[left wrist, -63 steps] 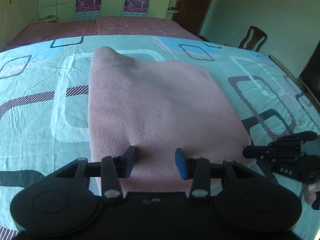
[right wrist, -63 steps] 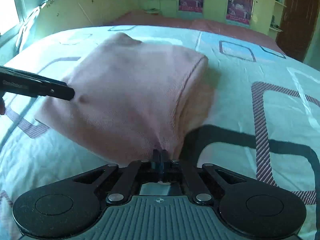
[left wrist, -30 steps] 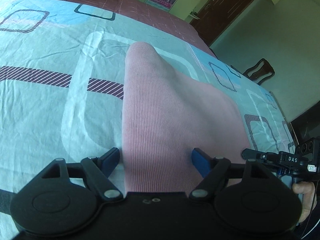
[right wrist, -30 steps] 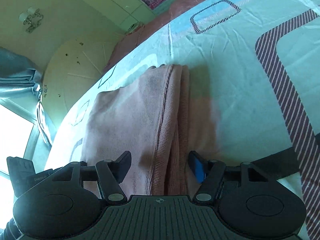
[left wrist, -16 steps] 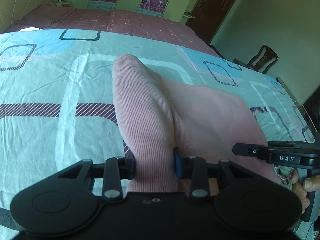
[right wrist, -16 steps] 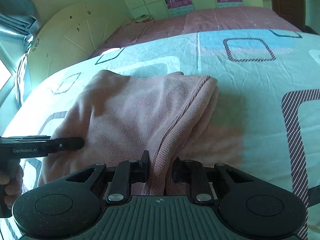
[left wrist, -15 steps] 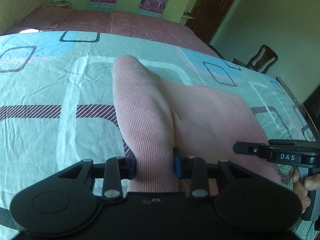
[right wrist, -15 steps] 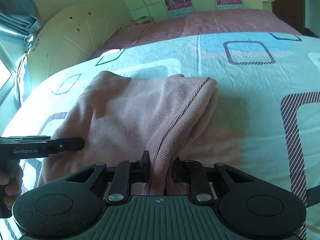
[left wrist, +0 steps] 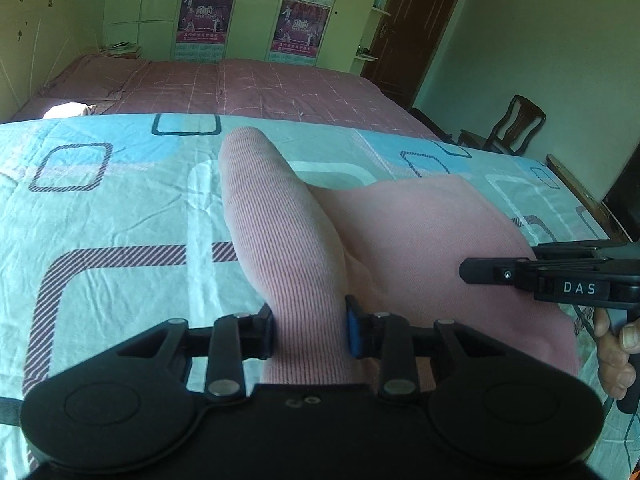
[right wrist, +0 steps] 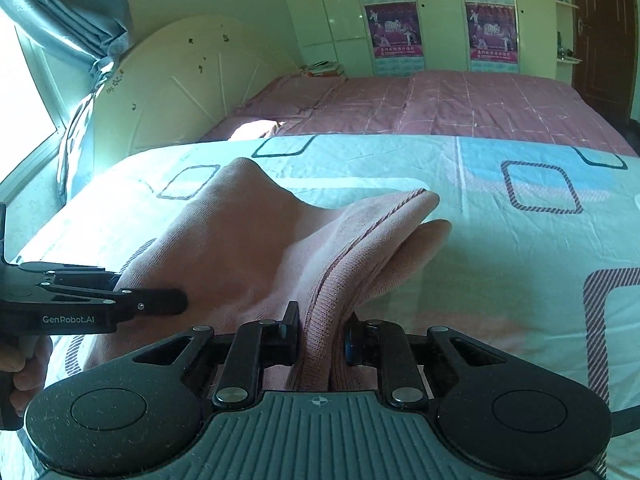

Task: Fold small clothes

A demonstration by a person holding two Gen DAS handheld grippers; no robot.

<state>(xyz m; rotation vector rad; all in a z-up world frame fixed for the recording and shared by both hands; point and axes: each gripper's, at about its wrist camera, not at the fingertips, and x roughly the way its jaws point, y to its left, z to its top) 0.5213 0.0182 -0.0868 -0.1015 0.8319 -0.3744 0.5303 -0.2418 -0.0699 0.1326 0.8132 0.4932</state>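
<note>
Left gripper [left wrist: 310, 326] clamping near-left corner of pink garment [left wrist: 400, 232], jaws pinching thick ribbed bunch. Right gripper [right wrist: 320, 338] squeezing seamed near-right corner likewise. Garment lying already folded narrow on bed sheet [left wrist: 120, 208], near edge raised off sheet; final fold toward far edge looking not yet done. Chair [left wrist: 516, 128] and door [left wrist: 420, 28] well apart, nothing blocking.

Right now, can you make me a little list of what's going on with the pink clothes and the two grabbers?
garment: pink knit garment, partly folded, near edge bunched and raised
surface: patterned bedsheet
left gripper: shut on the garment's near left part
right gripper: shut on the garment's near right, seamed edge
background: second bed with a maroon cover, wooden chair
</note>
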